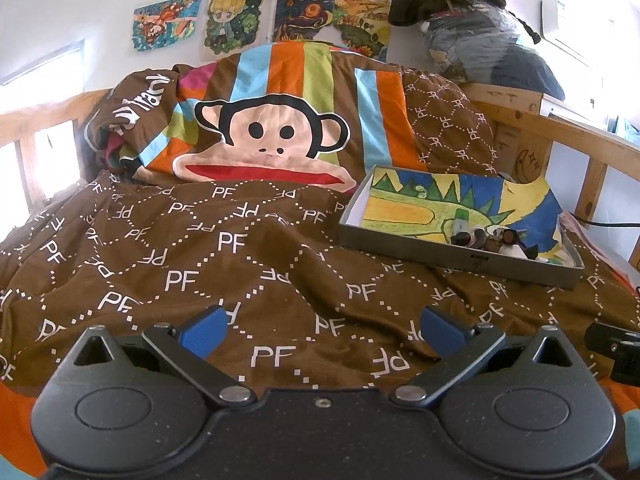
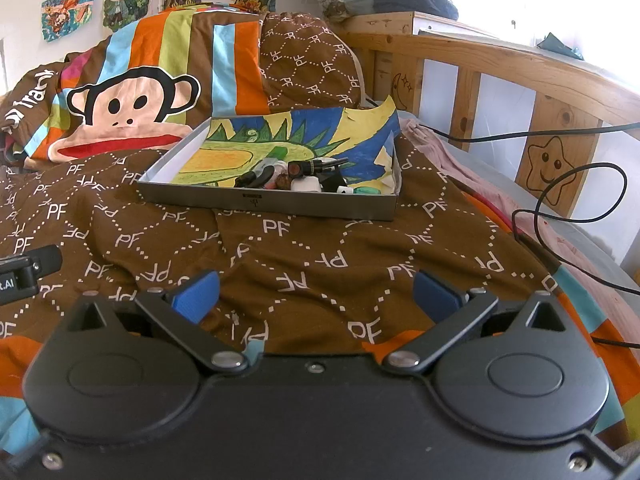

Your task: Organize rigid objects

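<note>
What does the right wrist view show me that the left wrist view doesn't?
Only the right wrist view shows the looping black cable on the bed's right side and the smiling star drawn on the wooden rail. Only the left wrist view shows the bright window at far left and the white unit high on the right wall. Both show the grey tray of small items on the brown PF blanket, the monkey pillow, and an open, empty gripper: left gripper, right gripper.
</note>
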Motion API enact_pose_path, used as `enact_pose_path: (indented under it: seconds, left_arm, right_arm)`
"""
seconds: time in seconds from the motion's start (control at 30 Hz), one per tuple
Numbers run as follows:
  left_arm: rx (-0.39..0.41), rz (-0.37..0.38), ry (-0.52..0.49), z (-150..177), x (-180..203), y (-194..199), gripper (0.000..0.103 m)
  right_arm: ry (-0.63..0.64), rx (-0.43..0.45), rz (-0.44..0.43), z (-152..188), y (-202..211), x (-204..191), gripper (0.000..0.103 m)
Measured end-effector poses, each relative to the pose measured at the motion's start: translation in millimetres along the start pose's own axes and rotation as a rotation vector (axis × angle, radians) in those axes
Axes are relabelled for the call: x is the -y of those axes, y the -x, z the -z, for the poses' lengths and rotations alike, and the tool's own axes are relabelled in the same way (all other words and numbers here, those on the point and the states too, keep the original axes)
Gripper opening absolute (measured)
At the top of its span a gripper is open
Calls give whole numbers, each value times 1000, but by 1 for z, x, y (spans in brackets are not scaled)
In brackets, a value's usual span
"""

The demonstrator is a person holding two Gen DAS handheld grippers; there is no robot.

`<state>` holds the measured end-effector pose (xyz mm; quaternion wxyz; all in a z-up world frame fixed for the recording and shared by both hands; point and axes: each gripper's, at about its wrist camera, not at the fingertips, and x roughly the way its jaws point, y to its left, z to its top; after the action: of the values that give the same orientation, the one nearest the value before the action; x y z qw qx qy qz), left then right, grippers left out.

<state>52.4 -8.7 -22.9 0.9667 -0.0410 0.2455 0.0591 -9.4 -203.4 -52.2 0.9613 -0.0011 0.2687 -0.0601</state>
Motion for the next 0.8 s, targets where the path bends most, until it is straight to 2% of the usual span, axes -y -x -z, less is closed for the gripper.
enact_pose_path:
  seconds: [0.8]
  left_arm:
    - [3, -1, -6, 0, 1, 1, 102]
  right_arm:
    - [3, -4, -1, 1, -1, 0, 103]
